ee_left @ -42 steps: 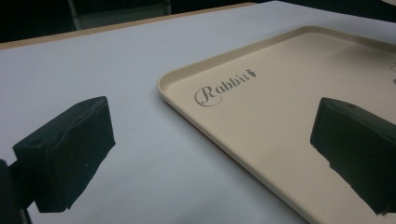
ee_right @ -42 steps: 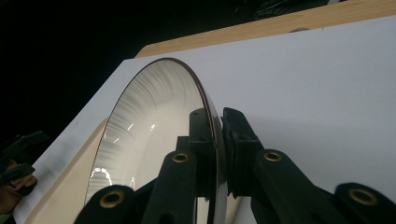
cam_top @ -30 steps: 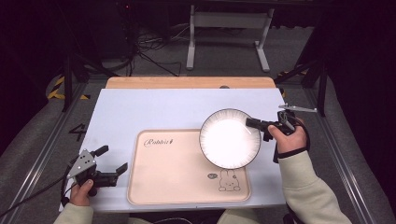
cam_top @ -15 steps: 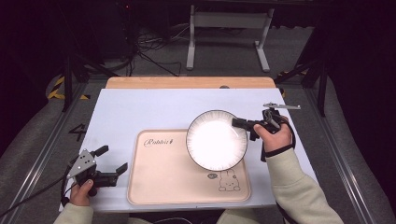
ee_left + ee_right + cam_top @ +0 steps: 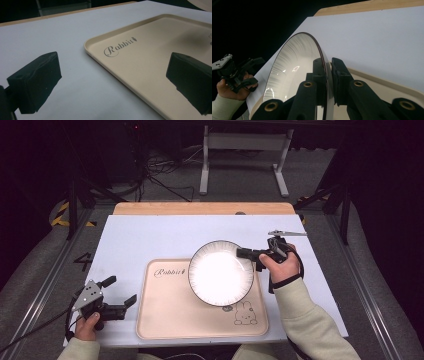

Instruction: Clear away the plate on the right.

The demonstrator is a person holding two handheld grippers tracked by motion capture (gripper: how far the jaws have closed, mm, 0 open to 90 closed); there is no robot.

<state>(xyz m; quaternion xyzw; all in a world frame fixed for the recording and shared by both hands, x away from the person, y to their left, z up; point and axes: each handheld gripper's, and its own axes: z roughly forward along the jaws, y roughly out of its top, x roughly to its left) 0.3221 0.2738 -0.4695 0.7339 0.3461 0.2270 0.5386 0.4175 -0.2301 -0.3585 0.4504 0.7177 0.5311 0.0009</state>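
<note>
Lettering "Rabbit" [image 5: 120, 47] marks the beige tray [image 5: 165, 320]. Right gripper [image 5: 246, 253] pinches the white plate [image 5: 220, 275] rim. Left gripper [image 5: 120, 292] jaws stand spread.

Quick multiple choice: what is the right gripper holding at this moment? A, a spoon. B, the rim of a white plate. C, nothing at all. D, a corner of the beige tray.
B: in the right gripper view the right gripper has its jaws shut on the dark rim of the white plate, above the tray.

Plate [image 5: 220, 272] above the tray's [image 5: 170, 320] upper right part, apparently clear of it; right gripper [image 5: 246, 253] at its right rim; left gripper [image 5: 119, 292] left of tray.
</note>
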